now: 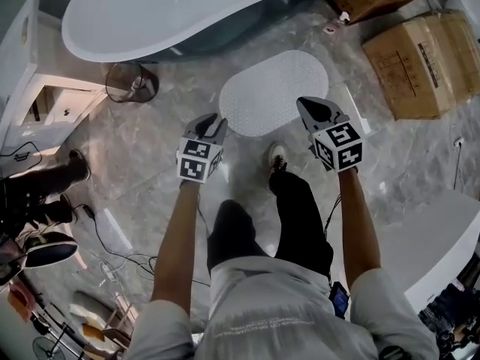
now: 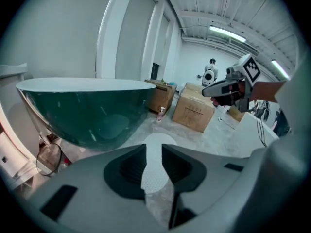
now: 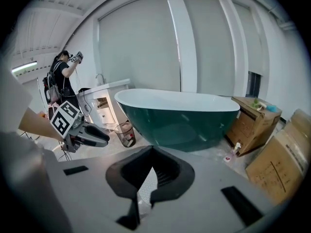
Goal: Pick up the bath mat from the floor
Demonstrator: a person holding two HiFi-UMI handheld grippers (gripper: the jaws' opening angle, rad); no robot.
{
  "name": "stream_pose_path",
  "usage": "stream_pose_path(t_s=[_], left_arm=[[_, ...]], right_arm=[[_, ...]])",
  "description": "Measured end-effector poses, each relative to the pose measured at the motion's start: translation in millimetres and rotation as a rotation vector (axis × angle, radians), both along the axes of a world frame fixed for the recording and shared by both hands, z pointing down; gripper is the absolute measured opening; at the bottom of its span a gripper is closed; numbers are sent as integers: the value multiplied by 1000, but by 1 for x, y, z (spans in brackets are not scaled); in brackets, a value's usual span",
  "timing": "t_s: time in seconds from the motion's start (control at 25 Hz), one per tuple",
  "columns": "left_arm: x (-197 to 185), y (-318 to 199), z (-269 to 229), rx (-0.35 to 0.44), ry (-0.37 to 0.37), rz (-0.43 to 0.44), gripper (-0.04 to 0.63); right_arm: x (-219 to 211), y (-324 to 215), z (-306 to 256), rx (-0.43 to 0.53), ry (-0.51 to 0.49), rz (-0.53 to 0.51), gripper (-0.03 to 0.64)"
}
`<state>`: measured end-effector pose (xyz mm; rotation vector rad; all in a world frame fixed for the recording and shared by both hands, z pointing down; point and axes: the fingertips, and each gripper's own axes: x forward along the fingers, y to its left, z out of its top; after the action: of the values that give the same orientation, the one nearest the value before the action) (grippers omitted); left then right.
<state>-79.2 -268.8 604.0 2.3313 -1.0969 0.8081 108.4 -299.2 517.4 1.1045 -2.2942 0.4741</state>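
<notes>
Above the bath mat [image 1: 274, 92], your left gripper [image 1: 214, 120] is barely parted, right gripper [image 1: 309, 106] clenched empty: both could skate off.

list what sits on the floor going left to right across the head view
vanity → bin → mat → big box

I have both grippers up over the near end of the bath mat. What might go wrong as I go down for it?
The bath mat lies flat on the floor. The left gripper is barely open and the right gripper is shut, so the jaws may skid over the mat's thin edge. Your shoe stands close to that near edge and might pin it.
</notes>
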Motion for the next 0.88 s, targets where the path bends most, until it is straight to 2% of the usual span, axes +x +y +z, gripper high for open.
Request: stream_pose_path(t_s=[0.28,0.6,0.88], left_arm=[[13,-29,100,25,6,5,92],[4,-53,238,15,39,-36,95],[4,-42,359,-38,19,-14,124]], right_arm=[[26,-22,101,26,4,25,11],[30,-47,232,61,41,11,12],[37,-37,340,26,-25,60,11]])
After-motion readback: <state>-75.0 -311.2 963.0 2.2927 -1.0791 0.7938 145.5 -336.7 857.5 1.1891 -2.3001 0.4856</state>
